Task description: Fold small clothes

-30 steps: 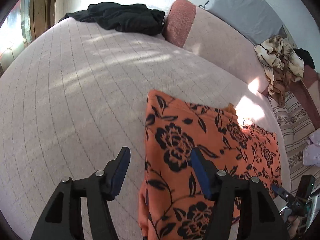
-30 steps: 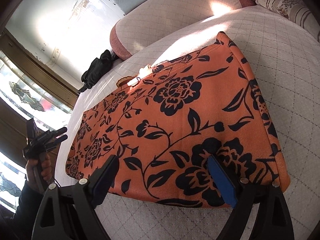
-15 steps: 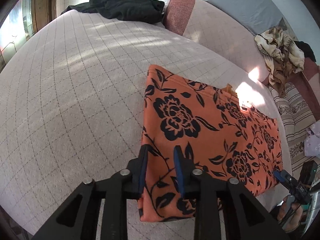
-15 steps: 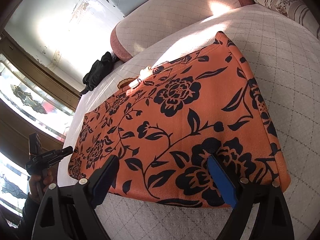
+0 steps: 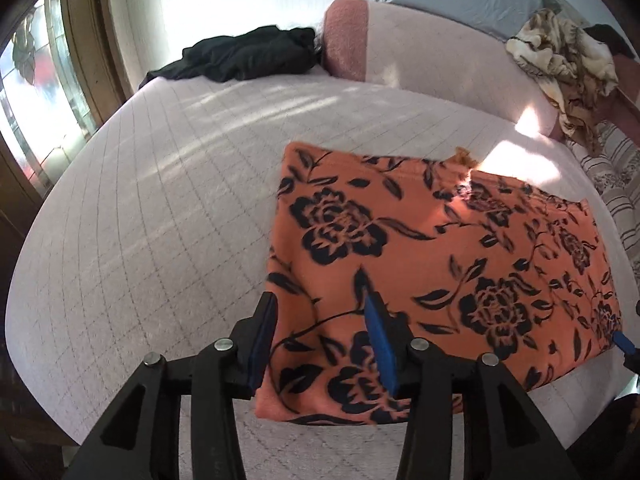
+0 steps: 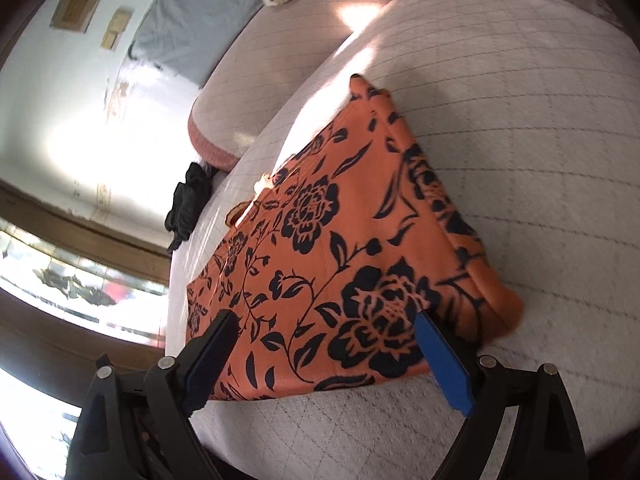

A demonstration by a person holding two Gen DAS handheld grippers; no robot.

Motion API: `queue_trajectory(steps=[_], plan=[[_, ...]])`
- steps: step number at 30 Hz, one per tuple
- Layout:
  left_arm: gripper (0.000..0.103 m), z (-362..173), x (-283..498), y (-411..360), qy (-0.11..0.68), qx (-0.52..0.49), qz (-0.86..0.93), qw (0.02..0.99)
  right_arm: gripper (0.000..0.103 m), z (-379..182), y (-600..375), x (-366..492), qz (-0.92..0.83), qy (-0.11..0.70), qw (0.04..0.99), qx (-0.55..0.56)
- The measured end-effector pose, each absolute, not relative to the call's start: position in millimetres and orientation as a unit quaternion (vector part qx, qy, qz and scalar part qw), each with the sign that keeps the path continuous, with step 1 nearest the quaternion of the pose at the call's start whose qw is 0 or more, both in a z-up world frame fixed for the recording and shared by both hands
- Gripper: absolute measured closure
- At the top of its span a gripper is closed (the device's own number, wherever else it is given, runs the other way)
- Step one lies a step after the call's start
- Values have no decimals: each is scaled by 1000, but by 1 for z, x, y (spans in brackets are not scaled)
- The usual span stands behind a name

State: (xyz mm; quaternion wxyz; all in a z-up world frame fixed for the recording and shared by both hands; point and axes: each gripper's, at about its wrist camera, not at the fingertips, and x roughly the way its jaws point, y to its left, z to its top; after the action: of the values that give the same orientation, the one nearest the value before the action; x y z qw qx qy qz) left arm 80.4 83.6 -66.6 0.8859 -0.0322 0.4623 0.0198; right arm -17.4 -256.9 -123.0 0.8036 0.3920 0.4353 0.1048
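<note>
An orange garment with black flowers (image 5: 440, 256) lies folded flat in a rectangle on the pale quilted bed (image 5: 160, 220). My left gripper (image 5: 320, 336) is open, its blue pads over the garment's near left corner and holding nothing. The garment also shows in the right wrist view (image 6: 340, 264). My right gripper (image 6: 332, 356) is open wide just in front of the garment's near edge, holding nothing. The right gripper's blue tip (image 5: 624, 342) peeks in at the far right of the left wrist view.
A black garment (image 5: 248, 58) lies at the bed's far left by a pink bolster (image 5: 348, 36). A beige patterned cloth (image 5: 560, 60) is heaped at the back right. A window with a wooden frame (image 5: 48, 92) is on the left. Striped bedding (image 5: 616, 168) lies right.
My left gripper closed on the garment's left corner half a second ago and is now open again, drawn back a little. The right gripper tilted and shifted toward the garment's right corner.
</note>
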Motion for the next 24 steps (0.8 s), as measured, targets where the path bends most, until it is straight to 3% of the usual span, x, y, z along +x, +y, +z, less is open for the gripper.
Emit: queue_trajectory(steps=[2,6,11,12,13,14,16,20,21,23,24], plan=[[44,-62,80,66,450,-32,-4,892,11,-124,-265,-37,92,429,793,423],[43,-69,85,27,442,-20,-35,896,11,-147,-275,-51,52,447,753,481],[43,-107,99,-6,488,0,-40,872,12,-156,-286,-36,24,396,737,547],[43,-113,99,-8,486,6,-35,873,23,-155,-286,-30,22,394,747,536],[43,-113,96,-10,472,14,-33,881,45,-157,-286,-25,13,398,749,530],[43,-113,95,-11,473,21,-32,880,95,-163,-286,-20,11,414,737,535],[43,-109,93,-10,476,18,-36,878,95,-154,-283,-22,-2,410,755,512],[42,-113,95,-5,481,16,-40,875,95,-103,-251,-25,-9,390,847,361],[42,-113,95,-7,482,19,-38,875,90,-111,-251,-22,-20,410,845,344],[42,-112,96,-8,486,23,-36,873,86,-144,-260,-14,-21,475,797,374],[42,-111,97,-7,487,20,-37,872,83,-146,-271,-21,-7,455,790,410]])
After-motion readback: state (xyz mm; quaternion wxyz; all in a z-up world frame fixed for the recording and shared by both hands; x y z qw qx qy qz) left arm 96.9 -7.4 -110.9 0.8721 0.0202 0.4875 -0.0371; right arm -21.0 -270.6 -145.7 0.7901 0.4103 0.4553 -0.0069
